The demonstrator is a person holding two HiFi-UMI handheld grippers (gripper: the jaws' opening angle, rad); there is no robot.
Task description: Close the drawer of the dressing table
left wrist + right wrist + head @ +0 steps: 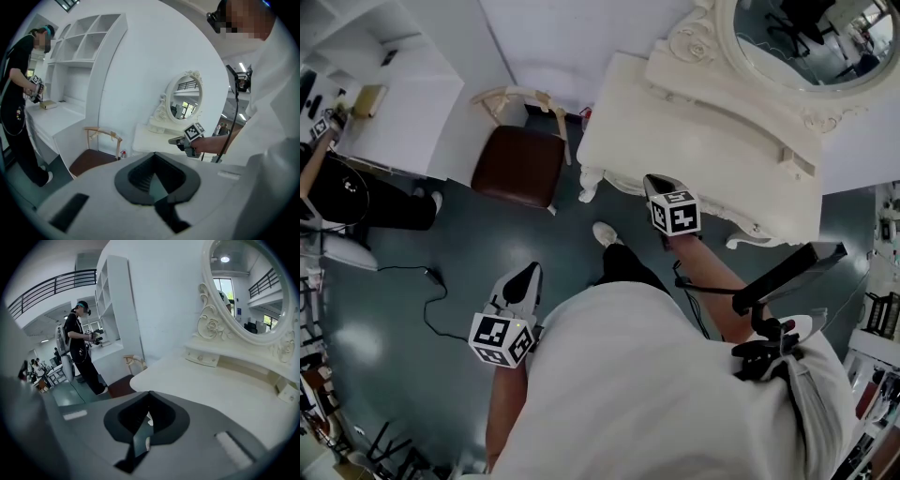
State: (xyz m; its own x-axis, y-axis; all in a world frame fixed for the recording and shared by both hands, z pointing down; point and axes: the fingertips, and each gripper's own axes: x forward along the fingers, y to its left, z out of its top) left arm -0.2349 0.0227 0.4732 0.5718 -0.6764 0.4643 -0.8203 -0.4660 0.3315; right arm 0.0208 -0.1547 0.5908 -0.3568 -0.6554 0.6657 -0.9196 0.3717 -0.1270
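Observation:
The white dressing table (694, 141) with its oval mirror (806, 37) stands at the upper right of the head view. My right gripper (654, 183) hangs just above the table's near edge, shut and with nothing in it. In the right gripper view its closed tips (150, 393) point over the bare tabletop (211, 385) towards a small knobbed drawer (201, 357) under the mirror (243, 291). That drawer sits flush. My left gripper (530, 272) is over the floor to the left of the table, shut and not holding anything. Its own view (153, 154) shows the right gripper (180, 139) at the table (150, 136).
A wooden chair with a brown seat (520, 164) stands left of the table, against the wall. Another person in black (337, 187) works at a white shelf desk (394, 112) at the far left. A black cable (431, 300) lies on the dark floor.

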